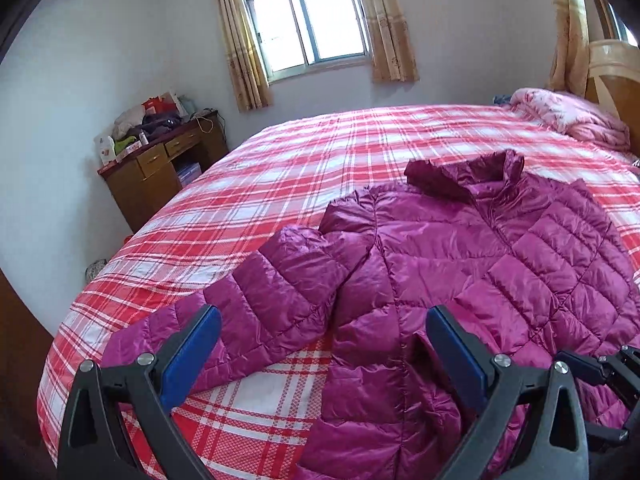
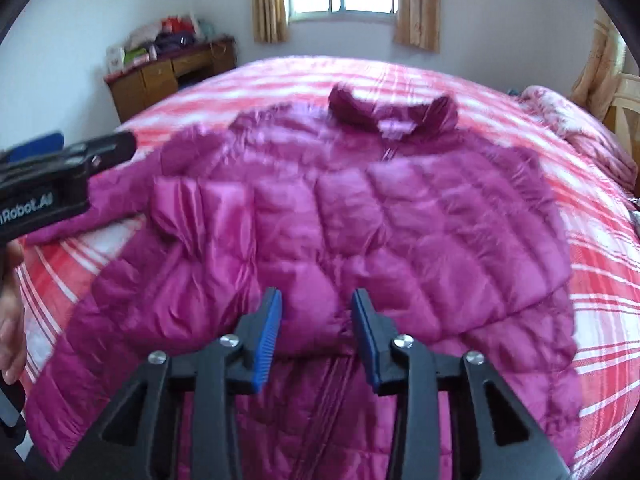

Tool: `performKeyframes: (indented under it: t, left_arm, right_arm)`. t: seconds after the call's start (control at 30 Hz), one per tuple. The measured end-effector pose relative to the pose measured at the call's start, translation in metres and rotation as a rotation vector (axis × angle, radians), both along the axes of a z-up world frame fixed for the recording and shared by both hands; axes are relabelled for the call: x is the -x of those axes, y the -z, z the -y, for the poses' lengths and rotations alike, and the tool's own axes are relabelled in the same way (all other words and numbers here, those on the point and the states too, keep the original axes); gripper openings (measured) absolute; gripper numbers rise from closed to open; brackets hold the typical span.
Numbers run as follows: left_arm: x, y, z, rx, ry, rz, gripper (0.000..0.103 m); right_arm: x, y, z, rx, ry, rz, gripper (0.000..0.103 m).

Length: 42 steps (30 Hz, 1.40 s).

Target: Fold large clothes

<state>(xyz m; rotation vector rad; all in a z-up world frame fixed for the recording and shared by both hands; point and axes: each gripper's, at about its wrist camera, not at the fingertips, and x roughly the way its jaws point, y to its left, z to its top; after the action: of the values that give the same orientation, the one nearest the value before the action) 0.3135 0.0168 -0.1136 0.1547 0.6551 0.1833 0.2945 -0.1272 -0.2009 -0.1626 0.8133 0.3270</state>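
Magenta quilted down jacket (image 2: 360, 216) lies front up on the bed (image 1: 280, 152), which has a red and white plaid cover. Collar is at the end away from both grippers, hem towards them.

Left gripper (image 1: 324, 344): jaws spread wide, nothing pinched. Between and just beyond its blue pads (image 1: 192, 360) are the jacket's one sleeve (image 1: 256, 300), stretched out to the gripper's left, and the lower front panel on its right. A strip of bare plaid cover shows between sleeve and body right ahead of the jaws. Whether the pads touch the fabric, I cannot tell.

Right gripper (image 2: 316, 332): jaws partly apart, no fabric between the pads as far as I can see. It hangs over the jacket's lower middle, zip line running straight ahead of the gap. The other sleeve (image 2: 240, 216) is folded across the chest, cuff ending ahead and to the left of the jaws. This view is motion-blurred, so contact with the fabric is unclear.

In the right wrist view the left gripper shows at the far left edge, with part of a hand (image 2: 10, 312) below it.

Beyond the bed: wooden cabinet (image 1: 160, 176) with clutter on top, ahead-left; window (image 1: 308, 20) with beige curtains straight ahead; pink bedding (image 1: 572, 116) at the headboard, ahead-right.
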Motion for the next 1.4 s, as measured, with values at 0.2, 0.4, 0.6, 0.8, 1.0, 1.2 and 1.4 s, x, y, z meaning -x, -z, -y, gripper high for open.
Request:
performKeyframes:
  t: [0.2, 0.4, 0.6, 0.8, 1.0, 1.2, 1.4]
  left_arm:
    - [0.0, -0.012, 0.024, 0.029, 0.033, 0.043, 0.102]
    - [-0.025, 0.04, 0.037, -0.212, -0.011, -0.079, 0.102]
    - [-0.016, 0.044, -0.011, -0.022, -0.063, -0.102, 0.102]
    - [-0.005, -0.013, 0.014, 0.046, -0.001, 0.067, 0.102]
    - [-0.027, 0.019, 0.057, 0.005, 0.09, -0.008, 0.102]
    - [-0.063, 0.065, 0.052, 0.071, 0.07, -0.172, 0.102]
    - [-0.068, 0.076, 0.056, 0.094, 0.093, -0.208, 0.102]
  right_arm:
    - [0.009, 0.011, -0.012, 0.03, -0.008, 0.053, 0.041]
    - [0.033, -0.009, 0.042, -0.088, 0.025, 0.041, 0.04]
    - [0.025, -0.03, 0.107, -0.091, 0.151, 0.059, 0.041]
    - [-0.025, -0.057, 0.161, -0.104, 0.34, 0.119, 0.041]
    - [-0.071, -0.059, 0.168, -0.163, 0.376, 0.164, 0.041]
    - [-0.108, -0.017, 0.163, -0.147, 0.394, 0.032, 0.04]
    - [-0.11, -0.002, 0.178, -0.216, 0.399, -0.036, 0.039]
